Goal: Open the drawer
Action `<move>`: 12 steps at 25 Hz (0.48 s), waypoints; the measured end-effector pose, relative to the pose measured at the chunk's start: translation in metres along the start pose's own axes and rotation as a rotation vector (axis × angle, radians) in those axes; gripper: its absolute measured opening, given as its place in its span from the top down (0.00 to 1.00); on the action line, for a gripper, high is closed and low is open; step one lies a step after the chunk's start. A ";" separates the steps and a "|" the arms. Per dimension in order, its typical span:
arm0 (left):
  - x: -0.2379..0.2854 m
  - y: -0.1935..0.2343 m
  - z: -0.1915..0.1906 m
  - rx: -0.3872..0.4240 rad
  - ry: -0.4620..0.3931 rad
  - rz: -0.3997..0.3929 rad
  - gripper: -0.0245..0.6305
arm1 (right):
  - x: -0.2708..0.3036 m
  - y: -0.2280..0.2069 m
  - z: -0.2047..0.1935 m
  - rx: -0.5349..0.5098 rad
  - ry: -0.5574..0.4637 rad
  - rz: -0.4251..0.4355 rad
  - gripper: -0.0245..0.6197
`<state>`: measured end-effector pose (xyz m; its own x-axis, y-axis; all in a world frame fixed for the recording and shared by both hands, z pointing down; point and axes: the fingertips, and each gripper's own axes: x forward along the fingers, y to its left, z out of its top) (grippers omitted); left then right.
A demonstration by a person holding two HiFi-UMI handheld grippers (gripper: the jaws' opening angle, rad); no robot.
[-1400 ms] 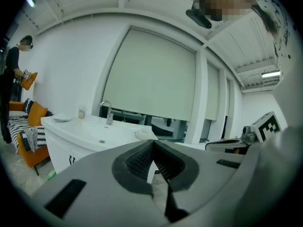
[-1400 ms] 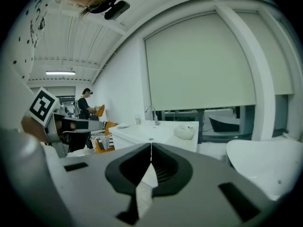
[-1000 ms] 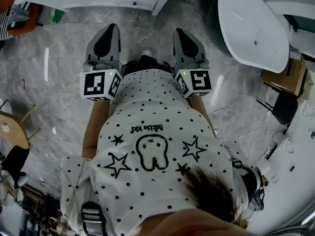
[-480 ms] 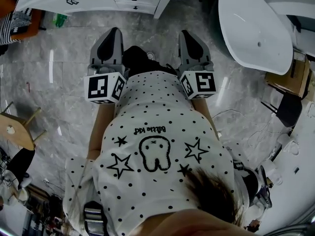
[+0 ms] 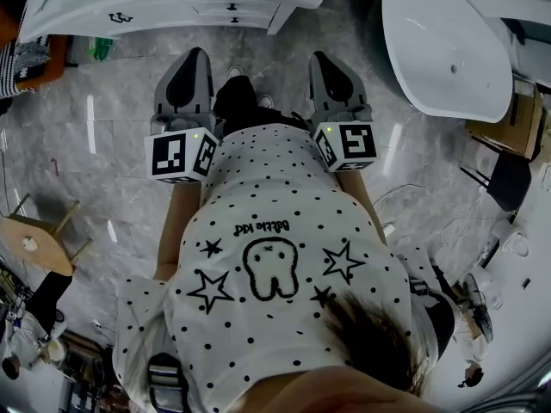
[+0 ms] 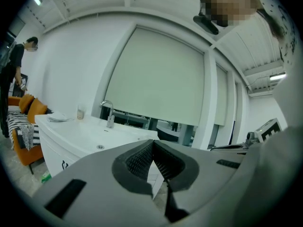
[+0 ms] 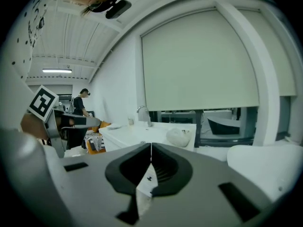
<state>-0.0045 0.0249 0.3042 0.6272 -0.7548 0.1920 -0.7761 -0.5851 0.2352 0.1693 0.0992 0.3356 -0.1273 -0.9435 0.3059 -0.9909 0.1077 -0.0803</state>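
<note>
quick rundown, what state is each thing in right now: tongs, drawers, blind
left tongs: shut, empty
right tongs: shut, empty
vanity drawers: closed, not yet touched
window blind: lowered most of the way, gap left at the bottom

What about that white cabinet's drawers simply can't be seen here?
- Head view: the cabinet is cut off by the top edge, and its drawers are too small to judge.
- Left gripper view: the left gripper covers the drawers.
- Right gripper view: the right gripper hides all but a sliver of them.
</note>
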 end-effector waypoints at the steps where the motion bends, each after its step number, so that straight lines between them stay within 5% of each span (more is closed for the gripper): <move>1: 0.008 0.009 0.007 -0.004 0.002 -0.006 0.96 | 0.011 0.003 0.007 0.000 0.006 -0.006 0.94; 6: 0.058 0.050 0.034 -0.002 0.029 -0.046 0.96 | 0.071 0.011 0.033 0.020 0.029 -0.017 0.94; 12: 0.063 0.045 0.038 0.020 0.027 -0.076 0.96 | 0.068 0.009 0.033 0.031 0.016 -0.034 0.94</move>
<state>-0.0023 -0.0604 0.2902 0.6854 -0.7003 0.1997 -0.7275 -0.6460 0.2312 0.1531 0.0254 0.3242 -0.0946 -0.9414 0.3238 -0.9929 0.0659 -0.0986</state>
